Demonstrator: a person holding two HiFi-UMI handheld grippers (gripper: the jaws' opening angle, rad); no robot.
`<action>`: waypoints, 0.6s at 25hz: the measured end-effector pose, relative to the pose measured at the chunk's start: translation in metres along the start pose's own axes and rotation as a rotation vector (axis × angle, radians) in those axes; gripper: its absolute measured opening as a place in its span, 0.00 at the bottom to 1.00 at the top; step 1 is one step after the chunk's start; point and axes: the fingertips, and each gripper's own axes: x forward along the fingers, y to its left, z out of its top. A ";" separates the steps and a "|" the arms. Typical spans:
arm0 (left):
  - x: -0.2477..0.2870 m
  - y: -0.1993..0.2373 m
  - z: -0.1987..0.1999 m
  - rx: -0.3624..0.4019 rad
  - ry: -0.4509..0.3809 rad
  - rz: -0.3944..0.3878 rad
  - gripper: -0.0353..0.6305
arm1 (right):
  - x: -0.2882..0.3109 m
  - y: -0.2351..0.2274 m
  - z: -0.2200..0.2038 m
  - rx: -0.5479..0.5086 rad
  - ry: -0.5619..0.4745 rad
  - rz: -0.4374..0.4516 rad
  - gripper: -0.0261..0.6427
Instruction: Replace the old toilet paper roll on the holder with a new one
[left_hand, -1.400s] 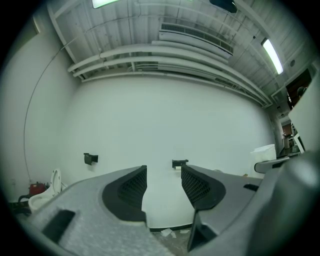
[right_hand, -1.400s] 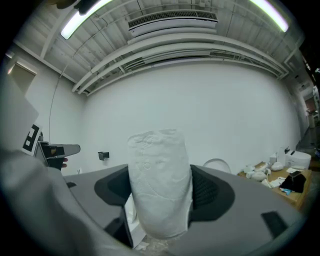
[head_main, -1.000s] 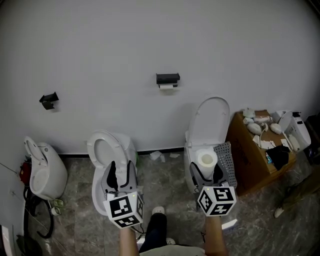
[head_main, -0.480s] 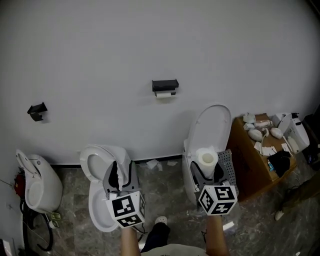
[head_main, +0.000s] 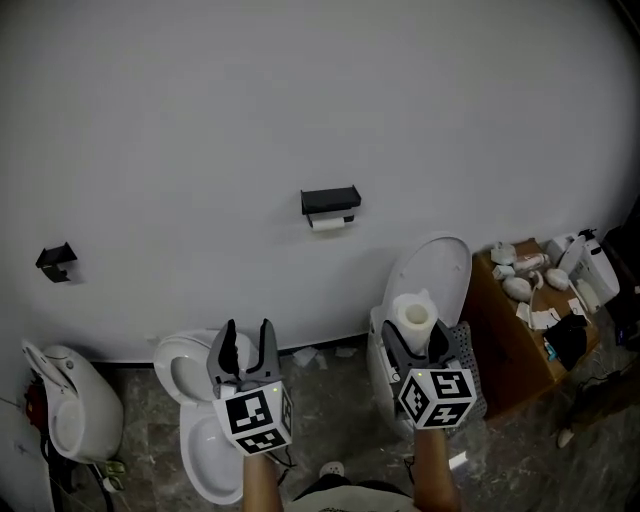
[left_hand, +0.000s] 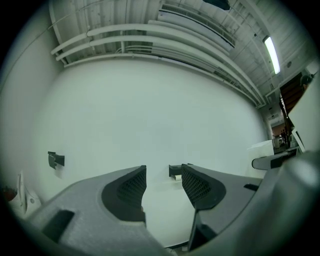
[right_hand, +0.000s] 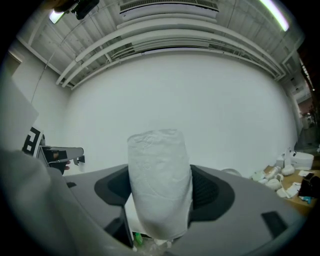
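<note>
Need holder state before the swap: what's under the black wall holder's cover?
A slim white roll shows just below the black holder. The cover hides the roll's top and its mount, so how much paper remains cannot be told.

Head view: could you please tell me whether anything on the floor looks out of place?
Yes: white paper scraps lie loose on the floor at the foot of the wall, between the left toilet and the right toilet. They look like litter.

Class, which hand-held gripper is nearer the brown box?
Right. The right hand-held gripper, holding a paper roll, sits beside the brown box; the left hand-held gripper is farther left.
</note>
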 end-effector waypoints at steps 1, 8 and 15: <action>0.009 0.002 -0.001 0.004 0.002 -0.004 0.36 | 0.009 0.000 0.000 0.001 0.001 -0.003 0.52; 0.053 0.015 -0.014 0.001 0.024 -0.012 0.36 | 0.052 0.002 -0.012 -0.005 0.041 -0.008 0.52; 0.088 0.023 -0.027 -0.008 0.053 0.011 0.36 | 0.091 -0.006 -0.017 -0.012 0.067 -0.006 0.52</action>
